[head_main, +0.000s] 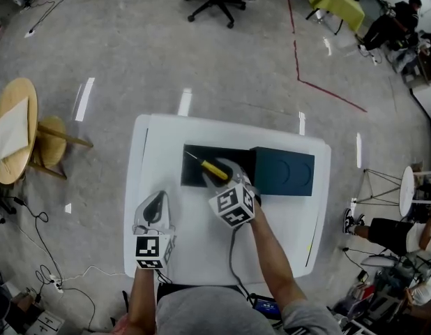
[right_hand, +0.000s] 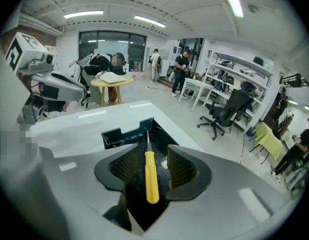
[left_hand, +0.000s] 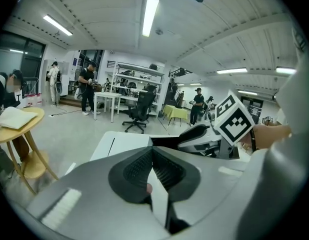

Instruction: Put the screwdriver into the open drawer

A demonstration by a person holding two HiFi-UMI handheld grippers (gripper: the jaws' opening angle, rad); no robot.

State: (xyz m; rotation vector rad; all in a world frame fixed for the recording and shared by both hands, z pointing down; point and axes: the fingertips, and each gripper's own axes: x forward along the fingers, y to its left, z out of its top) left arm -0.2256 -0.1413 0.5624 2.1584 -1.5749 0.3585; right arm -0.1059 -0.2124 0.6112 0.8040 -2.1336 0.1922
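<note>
Between the right gripper's [right_hand: 150, 171] jaws, which stand wide apart, a yellow-handled screwdriver with a thin metal shaft [right_hand: 151, 176] lies loose. There is a gap on each side and neither pad touches it. It rests on the floor of the open dark drawer [right_hand: 119, 134], handle toward the camera, shaft pointing to the drawer's far wall.

In the head view the right gripper [head_main: 228, 175] tilts steeply down over the drawer [head_main: 194, 172], with the bare forearm coming in from bottom right. The screwdriver [head_main: 214, 169] lies slantwise inside, tip toward upper left, handle just under the jaws.

The left gripper [left_hand: 152, 151] has its jaws closed together with nothing in them. It is held above the white surface [head_main: 201, 243], left of the drawer and well apart from it, pointing forward and slightly down [head_main: 157, 199].

The drawer is pulled out from a dark teal box cabinet [head_main: 285, 171] on its right. Each gripper's cube carries black-and-white square markers, with no readable text.
</note>
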